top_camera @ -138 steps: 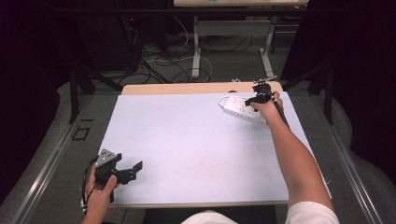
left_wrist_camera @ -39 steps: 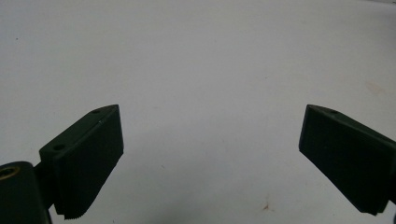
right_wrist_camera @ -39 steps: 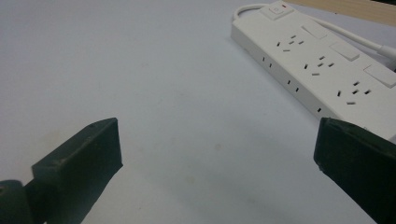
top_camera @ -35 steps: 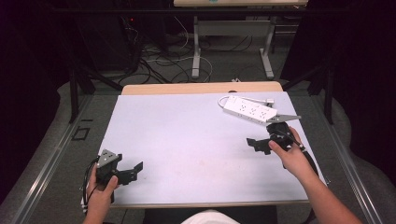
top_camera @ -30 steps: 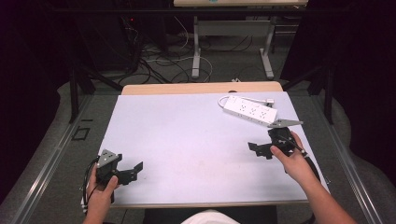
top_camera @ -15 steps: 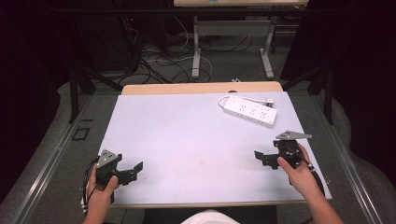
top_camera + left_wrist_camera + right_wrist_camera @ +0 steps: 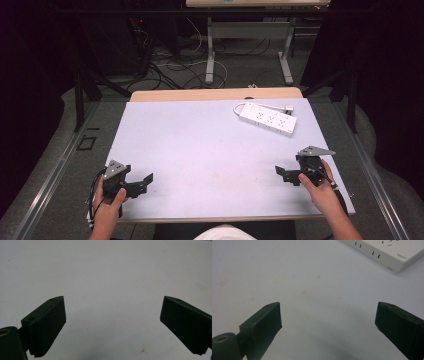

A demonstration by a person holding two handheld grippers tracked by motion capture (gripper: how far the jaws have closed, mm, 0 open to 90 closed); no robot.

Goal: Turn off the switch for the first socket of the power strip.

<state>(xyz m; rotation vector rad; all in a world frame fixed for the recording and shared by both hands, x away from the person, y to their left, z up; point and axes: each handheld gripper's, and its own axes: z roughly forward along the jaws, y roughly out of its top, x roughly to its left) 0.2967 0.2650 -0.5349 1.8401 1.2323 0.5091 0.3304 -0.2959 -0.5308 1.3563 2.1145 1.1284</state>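
White power strip (image 7: 387,252) cut off (top edge) beyond the empty right gripper (image 7: 328,327).

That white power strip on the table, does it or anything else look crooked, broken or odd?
Nothing looks damaged. The power strip lies flat near the table's far right corner, set at a slant to the edges, with its white cord curling behind it. The plug's end cannot be made out. Both grippers, left gripper and right gripper, are open and hold nothing.

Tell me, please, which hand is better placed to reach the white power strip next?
Probably the right. The right claw sits open on the same side of the table as the power strip, which shows just ahead in the right gripper view; the left claw rests at the opposite near corner.
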